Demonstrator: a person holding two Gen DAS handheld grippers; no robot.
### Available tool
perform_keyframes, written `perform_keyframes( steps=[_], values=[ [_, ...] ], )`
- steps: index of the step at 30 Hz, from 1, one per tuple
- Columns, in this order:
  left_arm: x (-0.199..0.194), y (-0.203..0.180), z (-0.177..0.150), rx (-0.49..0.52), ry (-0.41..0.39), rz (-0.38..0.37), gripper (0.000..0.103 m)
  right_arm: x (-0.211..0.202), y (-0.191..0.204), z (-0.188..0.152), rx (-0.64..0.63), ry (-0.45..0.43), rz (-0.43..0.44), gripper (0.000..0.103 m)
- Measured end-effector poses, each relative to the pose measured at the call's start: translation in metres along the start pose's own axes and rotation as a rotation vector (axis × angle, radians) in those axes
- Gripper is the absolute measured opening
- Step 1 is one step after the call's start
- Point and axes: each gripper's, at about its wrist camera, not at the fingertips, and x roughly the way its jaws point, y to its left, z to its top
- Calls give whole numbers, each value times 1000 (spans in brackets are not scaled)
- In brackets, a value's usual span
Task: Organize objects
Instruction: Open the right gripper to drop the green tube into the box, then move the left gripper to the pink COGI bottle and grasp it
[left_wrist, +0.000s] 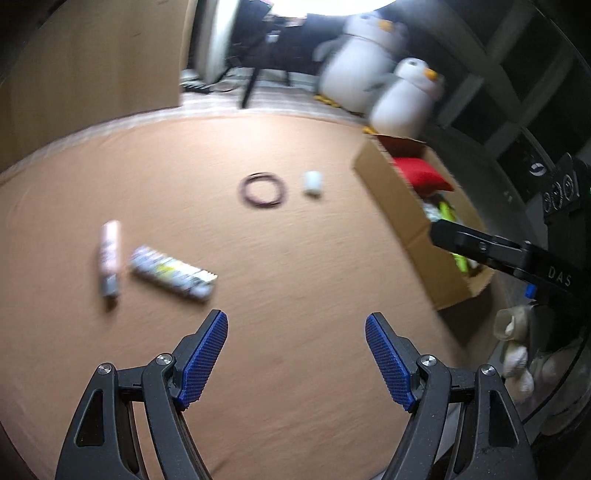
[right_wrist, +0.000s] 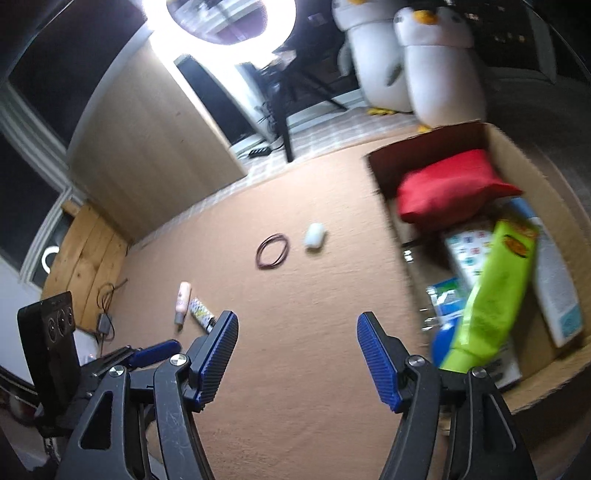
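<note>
On the tan carpet lie a pink tube (left_wrist: 109, 258), a patterned tube (left_wrist: 171, 273), a dark ring (left_wrist: 262, 190) and a small white object (left_wrist: 313, 181). My left gripper (left_wrist: 296, 321) hovers open above bare carpet, just nearer than the patterned tube, with nothing between its blue pads. The right wrist view shows the ring (right_wrist: 272, 251), the white object (right_wrist: 314, 235), the pink tube (right_wrist: 183, 301) and the patterned tube (right_wrist: 201, 314). My right gripper (right_wrist: 297, 319) is open and empty over the carpet, left of the cardboard box (right_wrist: 443, 144).
The open box (left_wrist: 388, 192) holds a red pouch (right_wrist: 450, 188), a green bag (right_wrist: 491, 295) and several packets. Two plush penguins (left_wrist: 369, 62) stand behind it. A wooden cabinet (right_wrist: 147, 158) and a plank board (right_wrist: 88, 251) border the carpet on the left.
</note>
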Motion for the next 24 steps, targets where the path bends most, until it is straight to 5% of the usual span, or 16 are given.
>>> perform_keyframes(
  steps=[11,19,24],
  values=[
    [-15,79,-25,-126,-3,67,80,35,42,-14,-52,65,10,63],
    [-20,109,-13,-163,-31,98,79,52,72,-17,-131,79,-6,63],
    [-14,122,6,-172,-46,121,66,66,86,-19,-164,95,-18,63]
  ],
)
